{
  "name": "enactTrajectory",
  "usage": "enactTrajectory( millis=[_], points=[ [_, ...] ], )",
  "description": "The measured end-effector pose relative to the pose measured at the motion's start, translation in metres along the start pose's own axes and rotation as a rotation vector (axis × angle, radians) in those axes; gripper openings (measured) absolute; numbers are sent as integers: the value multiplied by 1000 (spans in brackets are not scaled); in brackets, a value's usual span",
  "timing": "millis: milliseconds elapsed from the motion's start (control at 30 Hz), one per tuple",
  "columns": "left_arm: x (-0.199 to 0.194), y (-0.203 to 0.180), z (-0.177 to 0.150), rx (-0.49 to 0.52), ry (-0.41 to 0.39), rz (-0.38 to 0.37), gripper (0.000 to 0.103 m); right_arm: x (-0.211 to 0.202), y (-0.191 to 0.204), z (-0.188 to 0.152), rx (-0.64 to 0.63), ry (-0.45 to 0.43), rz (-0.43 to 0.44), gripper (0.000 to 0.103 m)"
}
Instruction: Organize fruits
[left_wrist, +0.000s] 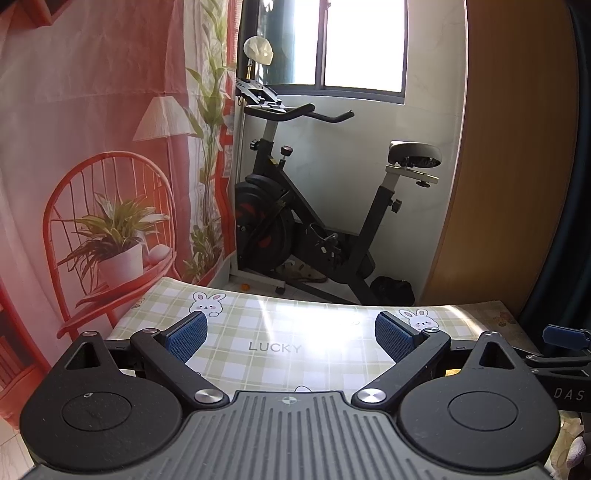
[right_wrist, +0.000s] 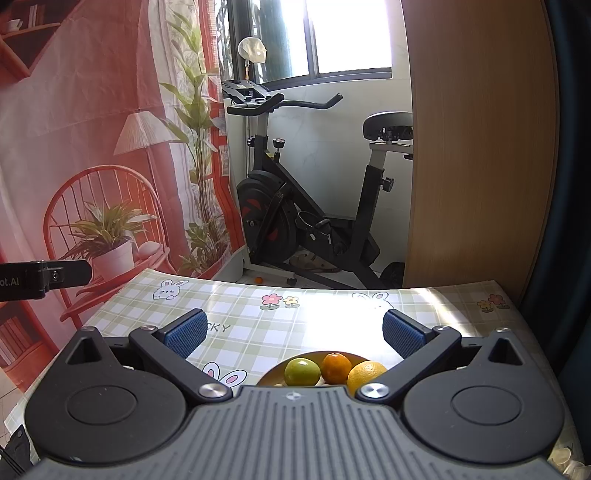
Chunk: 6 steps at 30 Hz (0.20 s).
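Green-checked cloth w/ bunnies covers the table; glare from the window washes out the middle. Both grippers hover low over it, pointing at the bike in the corner.

Left gripper: jaws spread wide, blue pads well apart, nothing btwn them. Only bare cloth under it, no fruit in its view. Right gripper's tip pokes in at its right edge.

Right gripper: also wide, empty. Just below and in front of its body sits a plate, near edge hidden by the gripper. On it, three fruits in a row, touching or nearly so: a green one on the left, small orange in the middle, a yellow-orange one on the right, partly behind the right finger link. Maybe sth pale under them at the plate's near side; can't tell what.

Handling, my guess: all three are round, firm-skinned citrus types, light enough, won't crush under soft pads but will roll if nudged. Skin looks smooth, a bit glossy, so slippery if pinched off-centre. Best hold is across the widest part, pads on opposite sides, coming from above. Middle orange is wedged btwn neighbours, so pads have little room there; green one has its left side free, easier first pick. Right gripper is the one placed for it, would need to tip down and pull back some. Where fruit should end up isn't shown, no 2nd container in either view.
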<state>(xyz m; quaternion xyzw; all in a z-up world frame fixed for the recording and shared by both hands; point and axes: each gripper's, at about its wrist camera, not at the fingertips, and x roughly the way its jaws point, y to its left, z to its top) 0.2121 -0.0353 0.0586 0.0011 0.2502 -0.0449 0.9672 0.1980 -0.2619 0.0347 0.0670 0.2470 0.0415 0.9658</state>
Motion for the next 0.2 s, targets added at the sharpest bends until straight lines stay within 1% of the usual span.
enactTrajectory(
  millis=[200],
  points=[
    [1,-2,0,-3,8,0,99,1,-1,-2,6,1,-2,103]
  ],
)
